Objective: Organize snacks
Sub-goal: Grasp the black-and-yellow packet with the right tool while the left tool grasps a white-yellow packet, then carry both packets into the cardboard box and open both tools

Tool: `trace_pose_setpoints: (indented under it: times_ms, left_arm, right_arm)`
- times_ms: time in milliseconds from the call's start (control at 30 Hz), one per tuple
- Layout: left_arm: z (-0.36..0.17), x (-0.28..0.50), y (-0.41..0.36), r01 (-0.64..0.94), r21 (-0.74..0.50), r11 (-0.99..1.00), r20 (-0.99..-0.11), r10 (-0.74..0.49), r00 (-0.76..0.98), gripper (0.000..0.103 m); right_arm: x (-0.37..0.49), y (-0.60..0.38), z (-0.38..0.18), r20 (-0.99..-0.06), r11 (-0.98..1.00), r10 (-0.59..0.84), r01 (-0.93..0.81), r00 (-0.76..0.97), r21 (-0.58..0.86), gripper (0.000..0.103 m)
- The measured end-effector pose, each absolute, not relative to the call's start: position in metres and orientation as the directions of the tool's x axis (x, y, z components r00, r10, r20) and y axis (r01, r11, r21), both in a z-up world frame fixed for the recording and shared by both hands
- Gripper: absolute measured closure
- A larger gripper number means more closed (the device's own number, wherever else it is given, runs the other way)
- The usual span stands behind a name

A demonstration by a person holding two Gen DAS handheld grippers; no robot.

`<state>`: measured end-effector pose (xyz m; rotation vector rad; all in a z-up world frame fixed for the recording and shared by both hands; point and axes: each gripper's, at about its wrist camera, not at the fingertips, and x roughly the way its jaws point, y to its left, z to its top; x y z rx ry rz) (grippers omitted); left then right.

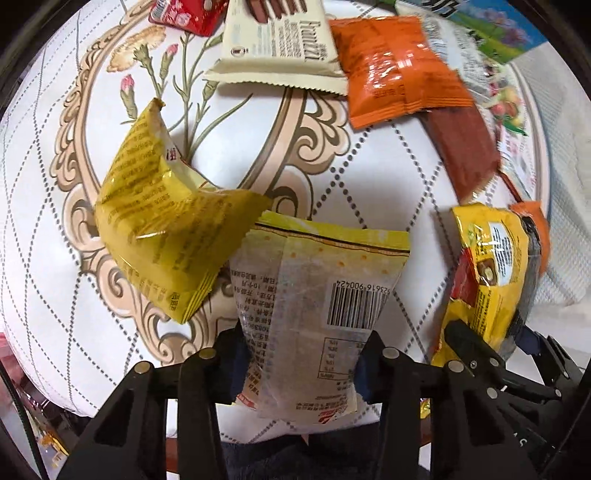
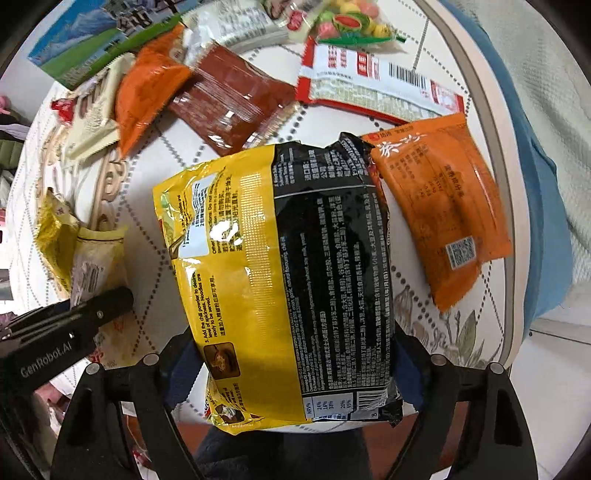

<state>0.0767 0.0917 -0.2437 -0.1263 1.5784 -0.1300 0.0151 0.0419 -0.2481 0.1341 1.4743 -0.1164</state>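
Observation:
My left gripper (image 1: 301,369) is shut on a pale see-through snack packet (image 1: 317,288) with a barcode, held above the table. A crumpled yellow packet (image 1: 159,221) lies just left of it, touching its top corner. My right gripper (image 2: 297,369) is shut on a large yellow-and-black noodle packet (image 2: 280,266), which fills the span between its jaws. That noodle packet (image 1: 487,277) also shows at the right of the left wrist view. In the right wrist view the pale packet (image 2: 96,266) appears at the left, above a black part of the left gripper.
The round table (image 1: 369,166) has a white quilted floral cloth. Along the far side lie a cream wafer packet (image 1: 280,48), an orange packet (image 1: 391,70), a brown packet (image 1: 465,147) and a red one (image 1: 181,13). Another orange packet (image 2: 439,206) lies near the table rim (image 2: 509,184).

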Motion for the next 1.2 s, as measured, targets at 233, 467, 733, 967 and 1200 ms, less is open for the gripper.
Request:
trace_pose_setpoints:
  times_ms: [233,467,733,967,1200]
  left_arm:
    - [-0.194,0.053,0.118,0.011,-0.208,0.978,-0.977,-0.208,0.040,0.063]
    - [-0.083,0.074,0.162,-0.011,-0.299,0.954,-0.939,-0.292,0.183,0.063]
    - [0.009,0.197,0.186,-0.023,-0.355,0.935,-0.893,-0.332,0.305,0.063]
    - [-0.004,0.296,0.225,-0.106,-0.286,0.952,-0.935,-0.253,0.249,0.062]
    - [-0.062,0.353,0.214,-0.167,-0.227,0.959,-0.970,-0.207,0.131,0.062]
  right_arm:
    - [0.001,0.027,-0.227,-0.987,0.978,0.083,0.181,0.137,0.107,0.015]
    - [0.020,-0.005,-0.169,-0.953,0.962,0.197,0.141,0.232,0.233,0.015]
    - [0.128,-0.025,-0.081,-0.884,0.946,0.271,0.062,0.380,0.317,0.015]
    - [0.267,-0.011,-0.097,-0.906,0.962,0.224,0.066,0.360,0.264,0.015]
    - [0.376,0.021,-0.134,-0.948,0.980,0.166,0.062,0.272,0.190,0.015]
